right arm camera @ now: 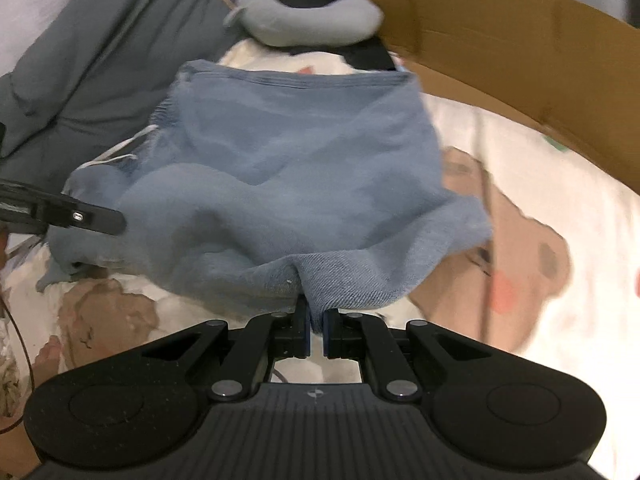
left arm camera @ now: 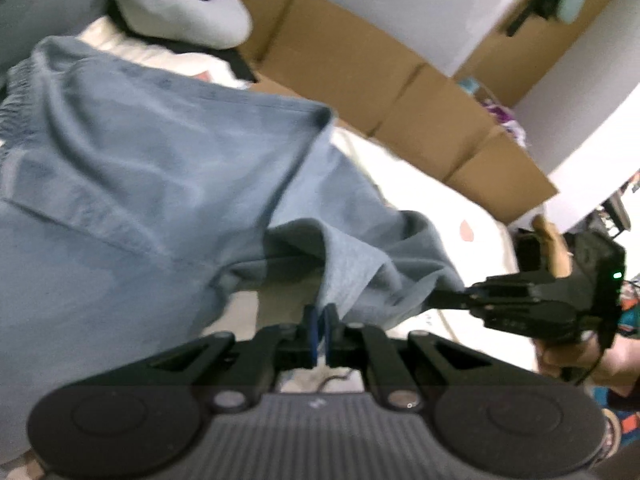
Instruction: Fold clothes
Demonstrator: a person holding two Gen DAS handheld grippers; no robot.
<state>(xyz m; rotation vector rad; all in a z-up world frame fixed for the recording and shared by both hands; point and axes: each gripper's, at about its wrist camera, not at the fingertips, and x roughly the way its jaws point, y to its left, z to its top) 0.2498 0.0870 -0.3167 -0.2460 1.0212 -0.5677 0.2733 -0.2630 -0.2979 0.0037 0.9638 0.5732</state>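
Observation:
A pair of light blue shorts (left arm camera: 152, 152) lies over a white printed bedsheet (left arm camera: 440, 200), waistband at the far side. My left gripper (left arm camera: 320, 320) is shut on the near hem of the shorts and lifts it. My right gripper (right arm camera: 316, 320) is shut on another part of that near hem (right arm camera: 316, 280). The shorts (right arm camera: 288, 160) fill the middle of the right wrist view. The right gripper also shows at the right of the left wrist view (left arm camera: 436, 300), pinching cloth. The left gripper's finger (right arm camera: 92, 218) shows at the left of the right wrist view.
A grey neck pillow (right arm camera: 312, 20) lies beyond the shorts. A cardboard wall (right arm camera: 520, 60) runs along the right side of the bed. A dark grey blanket (right arm camera: 100, 60) lies at the far left. The sheet (right arm camera: 540, 240) has a bear print.

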